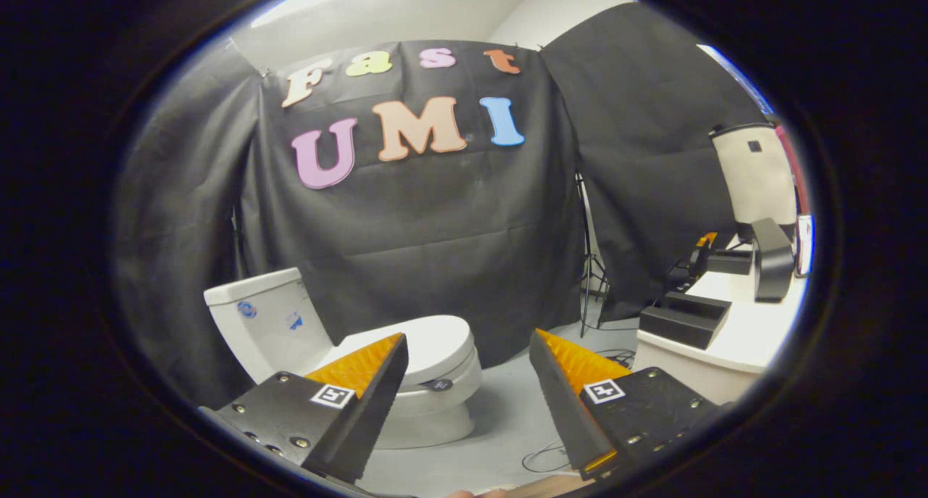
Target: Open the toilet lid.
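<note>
Left to right from where I stand: the white toilet [290, 324] with its toilet lid [435, 346] down, just beyond the left finger; the gripper [467, 349] spread wide, empty; right of the toilet, a white table [747, 331]

Gripper [467, 349] fingers stood spread apart, nothing between them. Bare floor [507, 411] lay open ahead. Toilet [406, 371], lid [428, 346] down, stood beyond the left finger; white table [732, 338] with dark boxes [685, 318] beyond the right. Cables [544, 458] lay near the right finger.
</note>
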Demonstrator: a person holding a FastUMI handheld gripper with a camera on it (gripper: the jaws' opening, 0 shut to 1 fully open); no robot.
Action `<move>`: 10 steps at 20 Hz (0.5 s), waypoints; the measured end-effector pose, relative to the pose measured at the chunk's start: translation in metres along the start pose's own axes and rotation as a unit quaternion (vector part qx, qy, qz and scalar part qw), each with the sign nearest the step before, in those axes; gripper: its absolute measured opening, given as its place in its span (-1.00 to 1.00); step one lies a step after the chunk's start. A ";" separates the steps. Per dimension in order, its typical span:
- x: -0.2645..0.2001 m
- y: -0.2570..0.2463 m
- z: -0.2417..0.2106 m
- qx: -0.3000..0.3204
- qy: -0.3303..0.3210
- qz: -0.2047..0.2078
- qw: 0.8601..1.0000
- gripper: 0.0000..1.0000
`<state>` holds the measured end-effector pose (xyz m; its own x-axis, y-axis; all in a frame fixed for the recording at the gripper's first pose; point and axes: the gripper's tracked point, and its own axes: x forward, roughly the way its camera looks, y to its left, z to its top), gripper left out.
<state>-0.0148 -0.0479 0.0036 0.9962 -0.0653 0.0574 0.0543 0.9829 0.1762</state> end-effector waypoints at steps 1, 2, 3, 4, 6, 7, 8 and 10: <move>-0.002 -0.002 0.001 0.005 -0.006 -0.001 1.000 0.98; -0.003 -0.003 0.004 0.009 -0.011 -0.001 1.000 0.98; -0.004 -0.003 0.004 0.012 -0.014 -0.001 1.000 0.98; -0.004 -0.004 0.005 0.012 -0.015 -0.001 1.000 0.98; -0.002 -0.005 0.002 0.013 -0.010 -0.002 1.000 0.98; -0.001 -0.005 0.001 0.013 -0.007 -0.002 1.000 0.98; 0.000 -0.004 0.000 0.013 -0.005 -0.002 1.000 0.98; 0.002 -0.004 -0.001 0.014 0.001 -0.001 1.000 0.98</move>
<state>-0.0126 -0.0518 0.0018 0.9962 -0.0671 0.0548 0.0547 0.9777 0.2030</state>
